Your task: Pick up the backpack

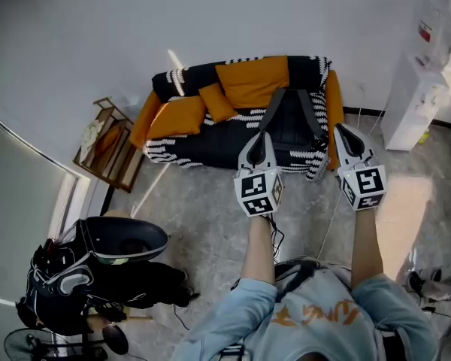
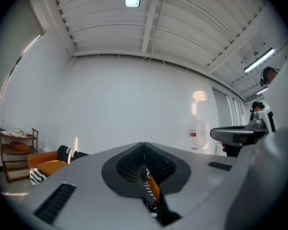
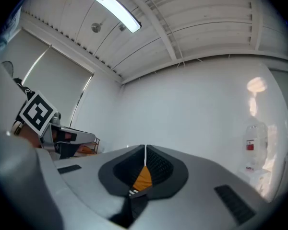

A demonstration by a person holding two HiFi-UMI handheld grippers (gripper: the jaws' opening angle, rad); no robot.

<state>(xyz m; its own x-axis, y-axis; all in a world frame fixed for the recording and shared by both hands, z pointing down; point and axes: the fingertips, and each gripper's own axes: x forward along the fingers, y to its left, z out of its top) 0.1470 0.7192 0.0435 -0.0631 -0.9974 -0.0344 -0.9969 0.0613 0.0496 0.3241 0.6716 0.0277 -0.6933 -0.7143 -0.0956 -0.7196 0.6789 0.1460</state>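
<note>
Black backpack (image 1: pixel 292 125), lower corners seemingly hidden

A sofa (image 1: pixel 210 143) is being shown in black, with black-and-white striped bands, and is being covered by orange cushions (image 1: pixel 252 80). The backpack (image 1: pixel 289 122) is being seen in black with dark grey straps. The left claw (image 1: pixel 257 136) and the right claw (image 1: pixel 344 131) are being shown in light grey with black inner faces, and black-and-white square markers (image 1: pixel 254 186) are being carried on both. A light blue top (image 1: pixel 316 318) with orange print is being worn. The floor (image 1: pixel 210 228) is being seen in mottled grey, the wall (image 1: pixel 135 28) in white, the wooden rack (image 1: pixel 109 155) in brown, and the dispenser (image 1: pixel 413 104) in white.
</note>
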